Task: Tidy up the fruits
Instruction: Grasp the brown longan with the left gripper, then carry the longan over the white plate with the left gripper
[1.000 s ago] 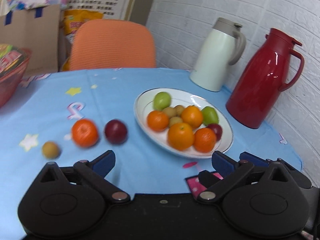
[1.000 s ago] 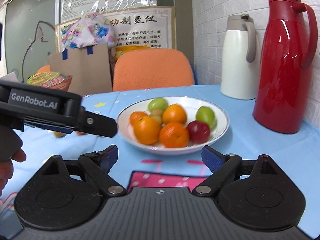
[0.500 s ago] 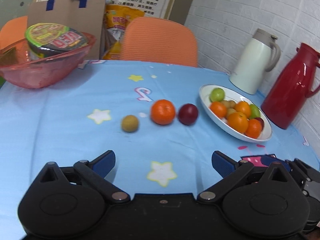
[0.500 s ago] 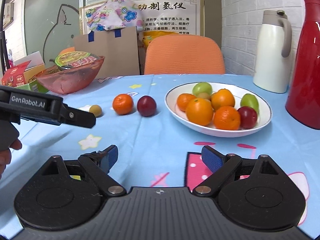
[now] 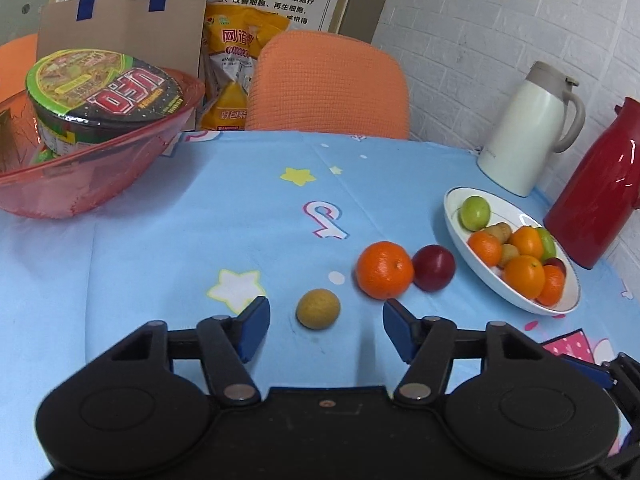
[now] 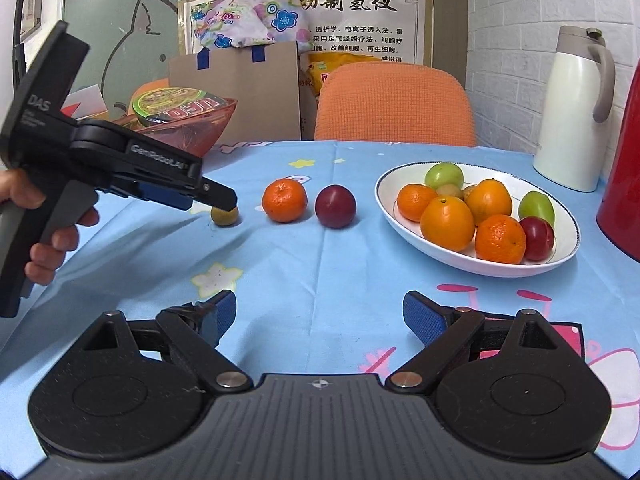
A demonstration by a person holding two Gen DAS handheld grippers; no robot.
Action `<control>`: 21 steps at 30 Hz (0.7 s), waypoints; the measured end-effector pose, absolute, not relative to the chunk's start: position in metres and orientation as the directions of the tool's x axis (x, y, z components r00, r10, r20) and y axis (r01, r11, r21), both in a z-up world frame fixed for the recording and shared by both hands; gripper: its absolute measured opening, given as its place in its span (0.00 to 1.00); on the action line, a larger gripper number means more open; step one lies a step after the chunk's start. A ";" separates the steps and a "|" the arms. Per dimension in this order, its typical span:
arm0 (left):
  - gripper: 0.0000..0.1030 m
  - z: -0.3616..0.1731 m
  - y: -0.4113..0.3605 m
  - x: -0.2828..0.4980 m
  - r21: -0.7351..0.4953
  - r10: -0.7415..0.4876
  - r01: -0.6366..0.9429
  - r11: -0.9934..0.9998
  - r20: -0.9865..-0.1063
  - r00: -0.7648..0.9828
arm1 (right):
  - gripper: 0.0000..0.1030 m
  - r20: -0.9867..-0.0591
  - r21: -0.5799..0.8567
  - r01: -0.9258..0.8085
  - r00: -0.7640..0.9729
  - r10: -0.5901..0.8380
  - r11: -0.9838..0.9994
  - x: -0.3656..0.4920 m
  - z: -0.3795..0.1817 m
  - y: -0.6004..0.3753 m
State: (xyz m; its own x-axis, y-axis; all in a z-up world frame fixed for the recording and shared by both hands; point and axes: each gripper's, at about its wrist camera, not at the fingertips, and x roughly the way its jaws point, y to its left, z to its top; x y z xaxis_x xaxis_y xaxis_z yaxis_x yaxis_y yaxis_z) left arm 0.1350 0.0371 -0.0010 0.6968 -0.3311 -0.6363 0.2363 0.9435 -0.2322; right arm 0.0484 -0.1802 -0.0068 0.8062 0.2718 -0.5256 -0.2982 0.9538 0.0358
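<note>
Three loose fruits lie in a row on the blue tablecloth: a small yellow-brown fruit (image 5: pixel 318 309) (image 6: pixel 224 215), a tangerine (image 5: pixel 385 269) (image 6: pixel 284 201) and a dark red plum (image 5: pixel 433 267) (image 6: pixel 335 205). My left gripper (image 5: pixel 325 329) (image 6: pixel 218 200) reaches over the small fruit, which sits between its blue pads without touching them; the jaws are closing. A white plate (image 5: pixel 460 240) (image 6: pixel 452 258) at the right holds several oranges, green fruits and a plum. My right gripper (image 6: pixel 319 318) hovers open over bare cloth near the front, with nothing between its fingers.
A red mesh bowl (image 5: pixel 92 168) (image 6: pixel 188 136) with an instant-noodle tub stands at the back left. A white jug (image 5: pixel 528 128) (image 6: pixel 576 108) and a red jug (image 5: pixel 600 188) (image 6: pixel 626 168) stand behind the plate by the brick wall. An orange chair (image 5: pixel 332 84) is behind the table.
My left gripper swung left from the plate toward the loose fruits, came close over the small yellow-brown one and narrowed its jaws. My right gripper drew back from the plate, still open.
</note>
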 end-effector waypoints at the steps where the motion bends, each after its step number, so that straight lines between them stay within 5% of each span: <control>1: 0.71 -0.003 0.038 0.139 -0.231 -0.327 0.232 0.945 -0.638 0.697 | 1.00 -0.527 0.036 -0.297 0.805 0.271 0.954 0.049 -0.007 -0.180; 14: 0.74 -0.011 0.034 0.155 -0.228 -0.352 0.270 0.936 -0.677 0.646 | 1.00 -0.545 0.053 -0.308 0.788 0.286 0.950 0.055 -0.011 -0.175; 21: 0.74 -0.009 0.009 0.123 -0.306 -0.471 0.367 0.879 -0.687 0.554 | 1.00 -0.546 0.068 -0.322 0.780 0.305 0.944 0.056 -0.011 -0.175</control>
State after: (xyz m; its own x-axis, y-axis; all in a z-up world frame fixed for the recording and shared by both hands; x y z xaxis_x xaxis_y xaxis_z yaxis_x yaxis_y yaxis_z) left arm 0.1231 0.0087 -0.0092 0.5540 -0.4706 -0.6867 0.3666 0.8785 -0.3062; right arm 0.0556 -0.1750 -0.0106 0.7803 0.3054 -0.5458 -0.3223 0.9442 0.0675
